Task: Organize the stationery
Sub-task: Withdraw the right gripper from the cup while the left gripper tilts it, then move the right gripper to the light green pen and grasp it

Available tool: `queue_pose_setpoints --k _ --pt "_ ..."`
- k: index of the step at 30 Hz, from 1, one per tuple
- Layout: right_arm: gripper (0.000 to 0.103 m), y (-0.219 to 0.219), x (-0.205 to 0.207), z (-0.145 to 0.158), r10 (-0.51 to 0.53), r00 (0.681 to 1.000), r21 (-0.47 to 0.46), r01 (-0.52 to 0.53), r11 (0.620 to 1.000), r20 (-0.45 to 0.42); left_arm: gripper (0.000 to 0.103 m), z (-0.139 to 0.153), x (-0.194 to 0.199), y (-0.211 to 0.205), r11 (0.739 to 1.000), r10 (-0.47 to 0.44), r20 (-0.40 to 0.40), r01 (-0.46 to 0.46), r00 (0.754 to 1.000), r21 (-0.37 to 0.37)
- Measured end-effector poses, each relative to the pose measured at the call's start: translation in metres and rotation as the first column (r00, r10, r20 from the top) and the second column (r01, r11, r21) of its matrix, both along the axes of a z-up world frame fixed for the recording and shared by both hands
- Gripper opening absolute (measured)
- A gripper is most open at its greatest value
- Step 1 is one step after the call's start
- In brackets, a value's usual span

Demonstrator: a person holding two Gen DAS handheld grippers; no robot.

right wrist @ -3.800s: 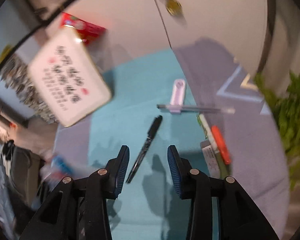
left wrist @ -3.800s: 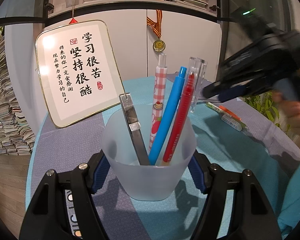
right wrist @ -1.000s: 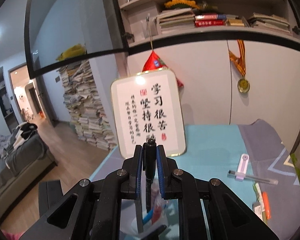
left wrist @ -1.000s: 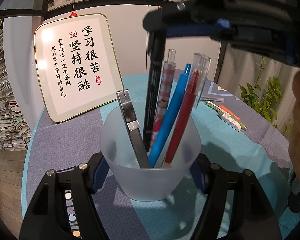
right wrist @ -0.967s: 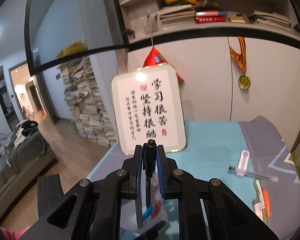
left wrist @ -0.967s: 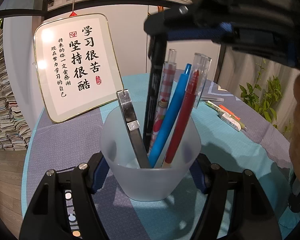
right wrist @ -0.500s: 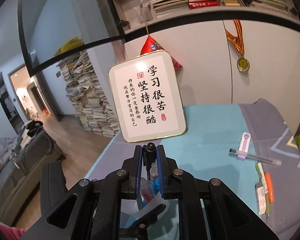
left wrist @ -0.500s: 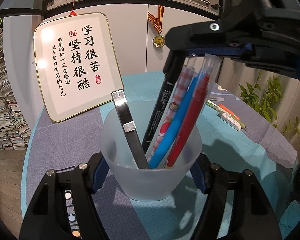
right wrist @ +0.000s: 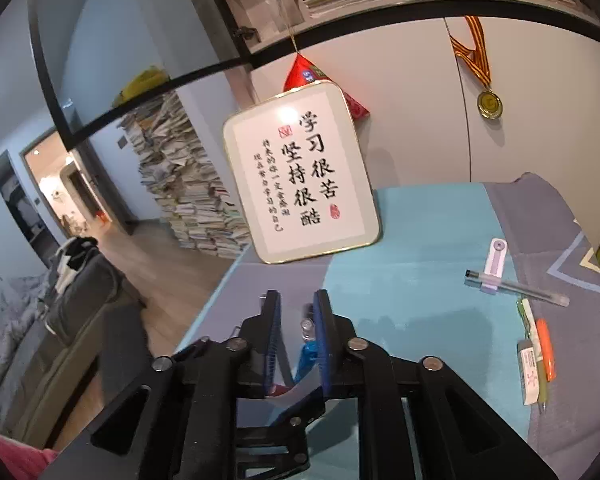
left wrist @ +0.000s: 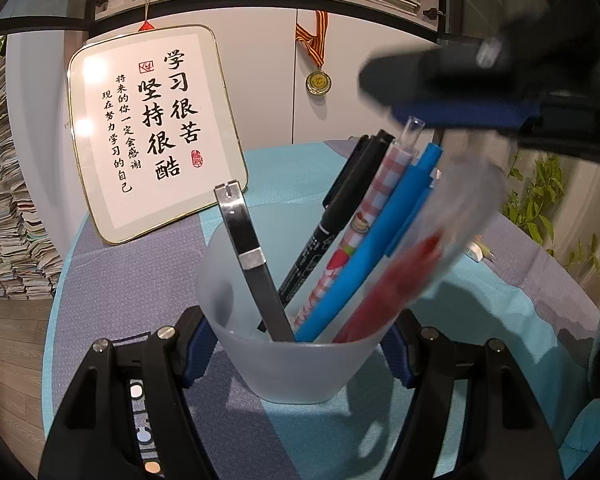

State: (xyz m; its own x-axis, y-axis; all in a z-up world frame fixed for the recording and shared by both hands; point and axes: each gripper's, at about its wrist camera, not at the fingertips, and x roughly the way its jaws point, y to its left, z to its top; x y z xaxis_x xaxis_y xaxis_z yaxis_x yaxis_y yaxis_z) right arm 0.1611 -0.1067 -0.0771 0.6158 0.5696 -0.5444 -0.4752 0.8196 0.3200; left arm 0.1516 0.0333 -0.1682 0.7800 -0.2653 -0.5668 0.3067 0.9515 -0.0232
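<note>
Frosted plastic makes up the pen cup [left wrist: 300, 344], which stands on the teal-and-grey tablecloth [left wrist: 148, 280] clamped between the blue pads of the left gripper [left wrist: 298, 354], one pad against each side of its wall. In it lean a flat black-and-silver strip [left wrist: 246, 256], a black marker [left wrist: 336, 216], a pink checked pen [left wrist: 374, 208], a blue pen [left wrist: 384, 240] and a red pen [left wrist: 384, 292] that is blurred in the left wrist view. All the pens tilt up and to the right of that view, toward the right gripper [right wrist: 296, 336], which hangs just above their tops with its jaws opening; the black marker now stands free in the cup, its cap clear below the dark finger [left wrist: 460, 116], and nothing is pinched between the pads, though the tips of the checked and blue pens show in the gap from the right wrist view. What is left to tidy lies well apart from the cup, on the far right of the cloth as the right wrist camera sees it: a clear pen [right wrist: 516, 288] lying across a lilac eraser case [right wrist: 495, 260], with its long axis running left to right, and nearer the edge an orange pen [right wrist: 546, 354] beside a green pen with a label [right wrist: 530, 376], both lying roughly along the gripper's own line. Judging by this, the right hand is the free one and the nearer to them, and it would have to swing rightward and down, closing across a pen's barrel, while the left keeps the cup steady.
</note>
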Motion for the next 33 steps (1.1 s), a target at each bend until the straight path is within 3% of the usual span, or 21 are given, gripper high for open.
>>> queue_pose_setpoints --k 2,5,9,14,18,22,30,31,32,33 --pt "0.042 -0.007 -0.005 0.008 -0.021 0.999 0.009 0.021 1.000 0.030 0.069 0.000 0.000 0.000 1.000 0.000 0.000 0.000 1.000 0.000" --pt "0.042 -0.024 -0.012 0.018 -0.072 0.994 0.008 0.072 0.997 0.077 0.069 0.000 0.000 -0.001 1.000 0.000 0.000 0.000 1.000 0.000" --pt "0.042 -0.053 -0.008 0.016 -0.173 0.983 -0.055 0.177 0.983 0.061 0.069 0.001 -0.001 -0.001 1.000 0.001 0.000 -0.001 1.000 -0.001" --pt "0.042 -0.107 0.011 -0.024 -0.338 0.940 -0.224 0.319 0.921 -0.053 0.069 0.001 -0.002 -0.001 1.000 0.001 0.004 -0.001 1.000 0.004" --pt "0.038 -0.146 0.026 -0.060 -0.443 0.885 -0.286 0.391 0.875 -0.145 0.069 0.002 -0.002 -0.001 1.000 0.001 0.005 -0.001 1.000 0.004" --pt "0.037 -0.158 0.034 -0.079 -0.448 0.874 -0.298 0.384 0.874 -0.188 0.069 0.002 -0.002 0.000 1.000 0.000 0.002 0.000 1.000 0.004" --pt "0.036 -0.142 0.031 -0.097 -0.377 0.902 -0.339 0.294 0.894 -0.210 0.069 0.002 -0.001 0.000 1.000 -0.001 0.002 0.001 1.000 0.005" --pt "0.033 -0.140 0.030 -0.100 -0.369 0.905 -0.350 0.283 0.893 -0.212 0.069 0.002 -0.001 0.000 1.000 -0.001 0.001 0.001 1.000 0.005" --pt "0.019 -0.139 0.031 -0.104 -0.364 0.905 -0.358 0.272 0.893 -0.221 0.069 0.002 -0.001 0.000 1.000 -0.001 0.002 0.001 1.000 0.005" --pt "0.012 -0.138 0.031 -0.106 -0.366 0.903 -0.363 0.271 0.892 -0.224 0.069 0.002 -0.001 0.000 1.000 -0.001 0.002 0.001 1.000 0.005"
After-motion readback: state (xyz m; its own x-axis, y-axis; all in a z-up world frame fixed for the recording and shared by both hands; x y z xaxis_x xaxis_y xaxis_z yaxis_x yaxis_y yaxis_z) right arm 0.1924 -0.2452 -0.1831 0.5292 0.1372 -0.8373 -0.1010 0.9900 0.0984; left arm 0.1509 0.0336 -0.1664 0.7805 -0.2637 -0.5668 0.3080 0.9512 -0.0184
